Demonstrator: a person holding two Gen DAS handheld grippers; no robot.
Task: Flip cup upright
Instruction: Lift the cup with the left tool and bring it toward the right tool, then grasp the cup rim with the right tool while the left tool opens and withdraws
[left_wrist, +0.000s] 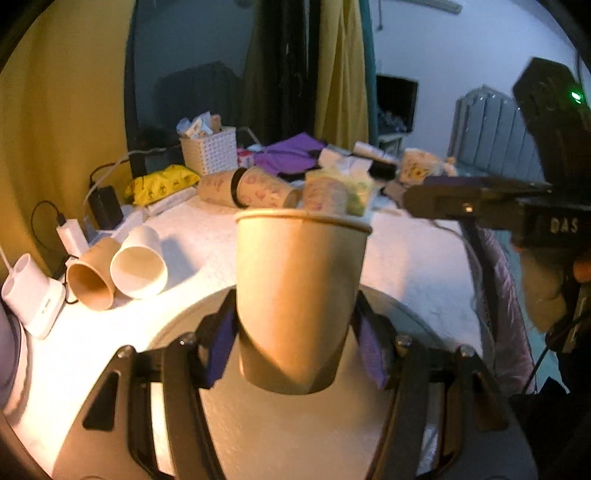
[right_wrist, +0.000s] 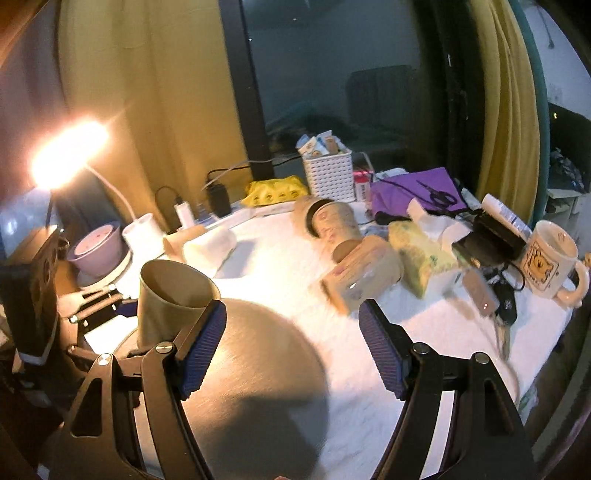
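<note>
My left gripper (left_wrist: 295, 332) is shut on a brown paper cup (left_wrist: 299, 291). It holds the cup mouth-up, nearly upright, above a round metal plate (left_wrist: 258, 435). The cup also shows in the right wrist view (right_wrist: 166, 302), at the left, leaning a little, with the left gripper's fingers (right_wrist: 92, 299) around its lower part. My right gripper (right_wrist: 291, 347) is open and empty over the same metal plate (right_wrist: 258, 369), to the right of the cup. It appears in the left wrist view as a dark body (left_wrist: 480, 206) at the right edge.
Two paper cups, brown (left_wrist: 90, 278) and white (left_wrist: 140, 264), lie on their sides at the left of the white cloth (left_wrist: 406, 258). Printed cups (right_wrist: 332, 225) lie at the back. A white basket (right_wrist: 327, 177), tissue pack (right_wrist: 421, 254), mug (right_wrist: 550, 266), lit lamp (right_wrist: 66, 155) and chargers crowd the table edges.
</note>
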